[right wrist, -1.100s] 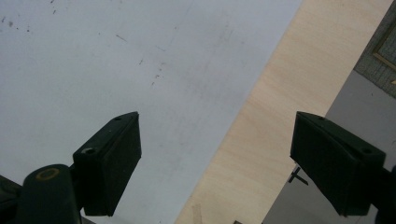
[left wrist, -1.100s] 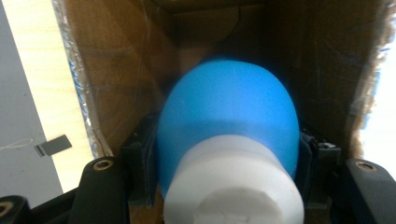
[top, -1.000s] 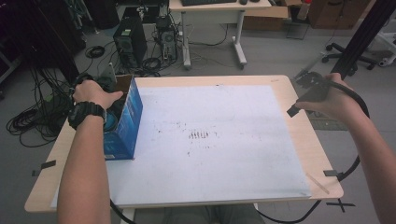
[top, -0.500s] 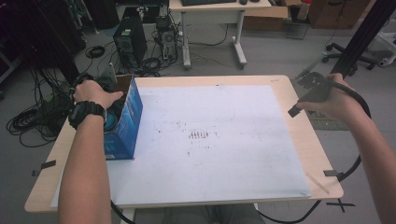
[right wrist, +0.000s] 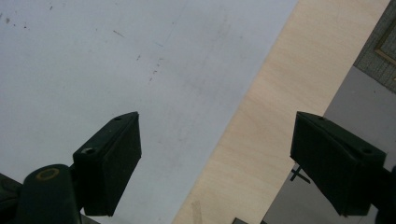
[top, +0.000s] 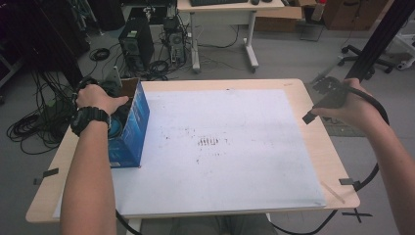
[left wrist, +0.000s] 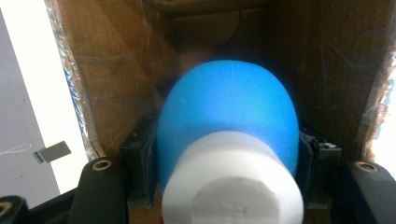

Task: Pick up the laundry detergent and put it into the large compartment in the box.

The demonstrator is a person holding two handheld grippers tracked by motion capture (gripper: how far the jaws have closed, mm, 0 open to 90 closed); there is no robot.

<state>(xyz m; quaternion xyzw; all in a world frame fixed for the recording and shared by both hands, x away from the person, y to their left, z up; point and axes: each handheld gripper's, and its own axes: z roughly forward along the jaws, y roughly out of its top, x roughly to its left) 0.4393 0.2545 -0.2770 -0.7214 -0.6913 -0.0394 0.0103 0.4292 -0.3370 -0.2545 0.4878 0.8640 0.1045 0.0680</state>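
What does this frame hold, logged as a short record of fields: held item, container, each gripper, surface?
held item: blue rounded object with a white cylindrical end, clamped between the left gripper's jaws
container: blue cardboard box, brown inside, at the table's left edge
left gripper: inside the box, shut on the object
right gripper: open, empty, above the table's right edge
surface: white sheet on a pale wooden table

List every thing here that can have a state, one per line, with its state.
Blue cardboard box: upright, top open.
Blue-and-white rounded object: held inside the box.
Left tongs: shut on that object.
Right tongs: open, empty, above the table's edge.
White mat: flat, speckled with marks.
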